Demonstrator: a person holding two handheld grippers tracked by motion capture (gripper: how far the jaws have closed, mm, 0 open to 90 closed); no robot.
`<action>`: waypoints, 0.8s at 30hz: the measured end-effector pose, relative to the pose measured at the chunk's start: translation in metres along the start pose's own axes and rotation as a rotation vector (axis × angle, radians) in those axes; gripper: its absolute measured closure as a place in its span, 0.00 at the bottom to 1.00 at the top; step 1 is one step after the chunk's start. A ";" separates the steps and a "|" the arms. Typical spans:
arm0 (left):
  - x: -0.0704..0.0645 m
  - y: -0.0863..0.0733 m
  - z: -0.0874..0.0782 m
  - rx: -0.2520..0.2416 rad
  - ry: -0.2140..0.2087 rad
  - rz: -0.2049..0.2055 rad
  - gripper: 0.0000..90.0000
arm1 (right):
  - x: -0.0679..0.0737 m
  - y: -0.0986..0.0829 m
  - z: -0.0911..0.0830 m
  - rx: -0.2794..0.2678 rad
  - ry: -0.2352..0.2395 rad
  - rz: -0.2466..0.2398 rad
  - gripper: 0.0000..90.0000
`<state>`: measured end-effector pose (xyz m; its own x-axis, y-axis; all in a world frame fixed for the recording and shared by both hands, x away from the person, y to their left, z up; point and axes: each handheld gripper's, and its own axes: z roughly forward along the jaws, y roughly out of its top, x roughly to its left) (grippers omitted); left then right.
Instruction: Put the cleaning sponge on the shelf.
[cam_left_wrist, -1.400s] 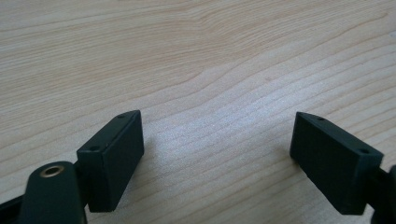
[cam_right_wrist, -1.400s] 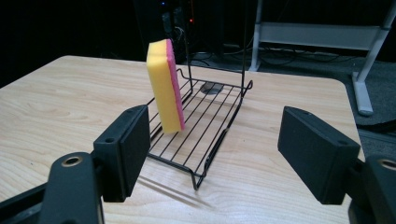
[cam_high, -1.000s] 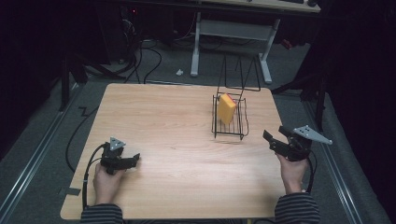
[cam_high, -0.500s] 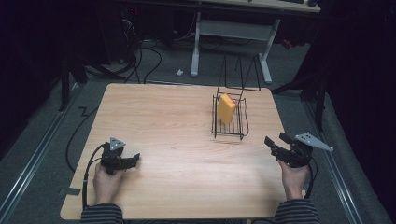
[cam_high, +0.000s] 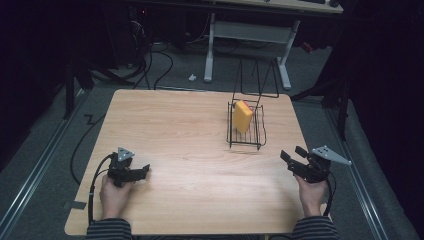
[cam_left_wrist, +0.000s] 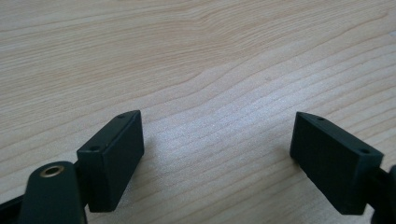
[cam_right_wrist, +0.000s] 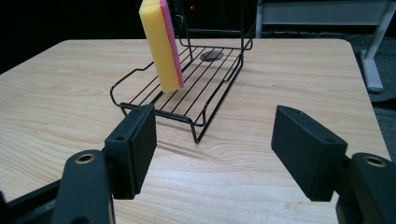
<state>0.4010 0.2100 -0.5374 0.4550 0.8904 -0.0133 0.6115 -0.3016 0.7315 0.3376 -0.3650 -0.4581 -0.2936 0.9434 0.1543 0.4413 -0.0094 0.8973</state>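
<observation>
The sponge (cam_right_wrist: 162, 44) stands on edge, leaning a little, in the black wire rack (cam_right_wrist: 198, 81), straight ahead of the right gripper (cam_right_wrist: 212, 149) and somewhat to its left as that gripper's own camera looks; it is yellow with a pink face. From the high view the sponge (cam_high: 243, 116) sits in the near-left part of the rack (cam_high: 247, 131), well ahead of the right gripper (cam_high: 295, 159) and apart from it, with bare table (cam_high: 190, 135) between.

The right gripper has its jaws spread wide and nothing between them. Compared with a second ago it has come down and drawn back toward the person: it was raised beside the rack's right edge, and now lies low by the table's right edge, nearer the front. I judge this a retreat after setting the sponge in the rack, so the placing looks done, and the sponge rests without help.

The left gripper (cam_high: 142, 171) lies far across the table from the sponge, near the front left, and has not moved over that second. Its jaws are also wide apart and hold nothing; in the left gripper view, wood grain shows between them (cam_left_wrist: 217, 154).
</observation>
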 end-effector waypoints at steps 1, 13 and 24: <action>0.000 0.000 0.000 0.000 0.000 0.000 0.20 | 0.000 -0.001 0.001 0.002 -0.001 -0.005 0.35; 0.000 0.000 0.000 0.000 0.000 0.000 0.20 | 0.006 -0.009 0.015 0.041 -0.001 -0.014 0.36; 0.000 0.000 0.000 0.000 0.000 0.000 0.20 | 0.010 -0.017 0.029 0.072 0.013 -0.008 0.36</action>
<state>0.4010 0.2100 -0.5374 0.4549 0.8905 -0.0135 0.6117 -0.3014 0.7314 0.3515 -0.3459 -0.4838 -0.3084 0.9389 0.1528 0.4982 0.0226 0.8668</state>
